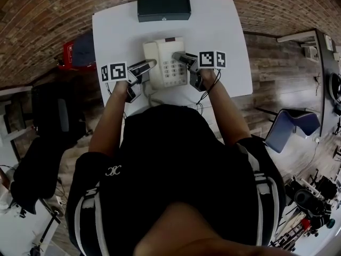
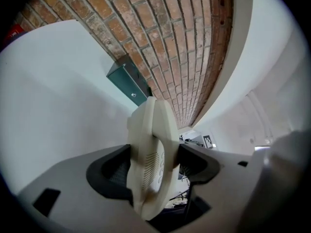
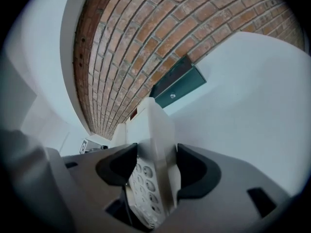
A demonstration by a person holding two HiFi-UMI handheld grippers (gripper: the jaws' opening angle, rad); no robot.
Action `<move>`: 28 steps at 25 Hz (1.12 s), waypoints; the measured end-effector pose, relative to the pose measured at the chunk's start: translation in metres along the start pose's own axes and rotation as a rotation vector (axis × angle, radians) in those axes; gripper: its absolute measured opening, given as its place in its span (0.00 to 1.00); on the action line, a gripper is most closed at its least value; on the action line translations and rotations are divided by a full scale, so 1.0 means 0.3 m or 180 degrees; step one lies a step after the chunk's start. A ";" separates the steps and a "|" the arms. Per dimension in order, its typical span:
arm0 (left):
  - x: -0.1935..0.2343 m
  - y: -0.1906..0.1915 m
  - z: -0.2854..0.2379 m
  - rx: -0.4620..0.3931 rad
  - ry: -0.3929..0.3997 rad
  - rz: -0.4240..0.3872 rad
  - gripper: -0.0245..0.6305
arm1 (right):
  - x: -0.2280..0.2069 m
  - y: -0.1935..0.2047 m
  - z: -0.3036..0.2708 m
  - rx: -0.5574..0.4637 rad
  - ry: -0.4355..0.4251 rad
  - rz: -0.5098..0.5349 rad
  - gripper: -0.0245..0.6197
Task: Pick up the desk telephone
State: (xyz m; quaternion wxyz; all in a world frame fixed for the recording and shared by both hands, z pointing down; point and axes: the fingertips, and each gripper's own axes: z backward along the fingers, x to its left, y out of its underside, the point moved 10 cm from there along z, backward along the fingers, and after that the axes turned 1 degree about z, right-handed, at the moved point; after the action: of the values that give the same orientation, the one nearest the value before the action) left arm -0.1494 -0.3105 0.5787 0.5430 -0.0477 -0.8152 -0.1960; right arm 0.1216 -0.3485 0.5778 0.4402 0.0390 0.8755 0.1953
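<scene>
A cream desk telephone (image 1: pixel 165 62) with a keypad is over the white table (image 1: pixel 224 36), below the dark box. My left gripper (image 1: pixel 148 66) is shut on its left side, where the handset (image 2: pixel 151 154) fills the space between the jaws. My right gripper (image 1: pixel 182 57) is shut on the telephone's right edge (image 3: pixel 154 164), with the keypad (image 3: pixel 146 188) visible between the jaws. The phone's cord (image 1: pixel 154 96) trails down toward the person.
A dark green box (image 1: pixel 163 6) sits at the table's far edge, also seen as box (image 2: pixel 129 81) and box (image 3: pixel 177 84). A brick wall (image 3: pixel 146 28) rises behind the table. A blue chair (image 1: pixel 290 124) stands at the right, dark bags (image 1: pixel 48 116) at the left.
</scene>
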 end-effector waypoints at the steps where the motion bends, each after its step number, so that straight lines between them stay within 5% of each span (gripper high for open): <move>1: -0.021 -0.009 0.007 -0.0023 0.0008 -0.0038 0.52 | 0.018 -0.013 0.012 -0.0029 -0.0006 0.0032 0.40; 20: -0.418 -0.066 0.113 -0.0387 0.0183 -0.0858 0.51 | 0.308 -0.122 0.285 -0.0560 -0.0177 0.0571 0.40; 28: -0.459 -0.058 0.133 -0.0407 0.0166 -0.0992 0.51 | 0.342 -0.100 0.316 -0.0717 -0.0170 0.0630 0.39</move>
State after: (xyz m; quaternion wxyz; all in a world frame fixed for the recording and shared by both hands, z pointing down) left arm -0.1331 -0.2931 0.4362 0.5228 0.0500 -0.7842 -0.3305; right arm 0.1367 -0.3224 0.4380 0.4436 0.0806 0.8279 0.3336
